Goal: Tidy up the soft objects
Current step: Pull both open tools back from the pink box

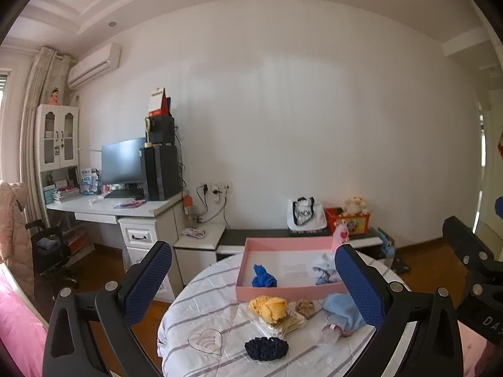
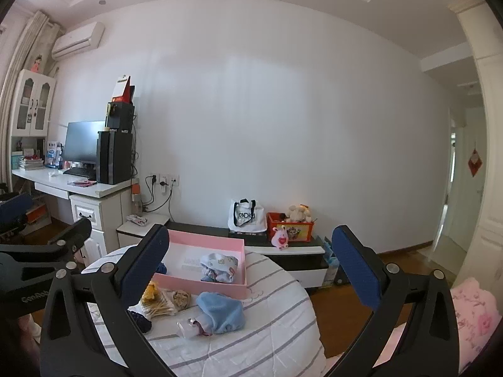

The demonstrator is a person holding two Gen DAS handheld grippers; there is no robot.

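Note:
A pink box (image 1: pixel 292 292) (image 2: pixel 201 287) sits on a round table with a striped white cloth (image 1: pixel 201 317) (image 2: pixel 276 330). Inside lie a blue knit piece (image 1: pixel 263 277) and a white printed cloth (image 1: pixel 323 268) (image 2: pixel 220 267). In front of the box lie a yellow knit piece (image 1: pixel 268 307) (image 2: pixel 150 292), a beige piece (image 1: pixel 305 308) (image 2: pixel 181 298), a light blue cloth (image 1: pixel 342 311) (image 2: pixel 224 312) and a dark navy knit piece (image 1: pixel 266 348) (image 2: pixel 141 320). My left gripper (image 1: pixel 253 286) is open and empty above the table. My right gripper (image 2: pixel 250 270) is open and empty.
A white desk (image 1: pixel 125 209) with monitor and black tower stands at the left wall. A low dark bench (image 1: pixel 267 238) behind the table holds a white bag (image 1: pixel 305 215) and a red toy box (image 1: pixel 347 220). A pink bed cover (image 2: pixel 471 317) lies at the right.

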